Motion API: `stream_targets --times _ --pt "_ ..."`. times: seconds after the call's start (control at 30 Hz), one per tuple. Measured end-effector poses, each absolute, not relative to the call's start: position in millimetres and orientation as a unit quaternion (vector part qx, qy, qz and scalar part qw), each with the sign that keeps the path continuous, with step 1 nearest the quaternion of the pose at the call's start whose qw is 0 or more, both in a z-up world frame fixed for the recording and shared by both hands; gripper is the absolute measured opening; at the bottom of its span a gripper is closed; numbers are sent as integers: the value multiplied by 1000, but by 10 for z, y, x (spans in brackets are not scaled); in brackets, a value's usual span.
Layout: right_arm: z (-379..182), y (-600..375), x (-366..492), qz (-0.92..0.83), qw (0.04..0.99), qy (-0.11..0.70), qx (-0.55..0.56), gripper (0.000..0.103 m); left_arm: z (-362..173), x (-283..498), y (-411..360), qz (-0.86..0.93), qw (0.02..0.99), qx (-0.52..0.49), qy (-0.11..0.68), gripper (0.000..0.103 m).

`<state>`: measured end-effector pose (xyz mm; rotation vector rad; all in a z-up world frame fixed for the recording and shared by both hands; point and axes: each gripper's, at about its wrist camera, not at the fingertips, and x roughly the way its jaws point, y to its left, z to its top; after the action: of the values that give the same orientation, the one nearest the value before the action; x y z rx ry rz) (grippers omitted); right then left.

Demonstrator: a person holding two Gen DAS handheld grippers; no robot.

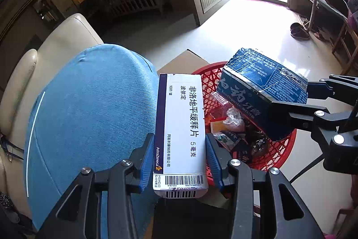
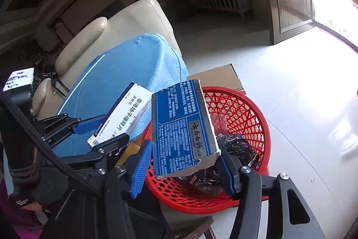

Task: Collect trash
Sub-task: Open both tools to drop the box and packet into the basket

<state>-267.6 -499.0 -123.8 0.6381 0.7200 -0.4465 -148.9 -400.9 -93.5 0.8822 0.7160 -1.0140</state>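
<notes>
While clamped lengthwise in left hand-held gripper [image 1: 180, 162], white medicine box [image 1: 181, 127] points forward, right hand-held gripper [image 2: 182, 168] grips blue toothpaste box [image 2: 181, 124].

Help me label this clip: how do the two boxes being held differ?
The white medicine box is clean and crisp; the blue toothpaste box is scuffed and torn. The white medicine box sits in the left gripper, beside the red basket; the blue toothpaste box sits in the right gripper, over the basket. Both are firmly clamped cardboard cartons.
</notes>
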Motion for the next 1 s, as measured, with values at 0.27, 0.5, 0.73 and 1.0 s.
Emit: stream_targets --times 0.27,0.5,0.73,1.0 --pt "-1284 -5047 -2717 -222 855 344 317 59 -984 -1547 -4059 -466 717 402 327 48" --pt "-1303 -5082 -2740 -227 850 344 329 59 -972 -1548 -4044 -473 715 396 329 48" --pt "-1303 -5062 -2708 -227 848 349 327 60 -917 -1503 -3978 -470 720 387 332 49" --pt "-1291 -5055 -2649 -234 844 354 329 61 -663 -1312 -3732 -446 756 359 316 61"
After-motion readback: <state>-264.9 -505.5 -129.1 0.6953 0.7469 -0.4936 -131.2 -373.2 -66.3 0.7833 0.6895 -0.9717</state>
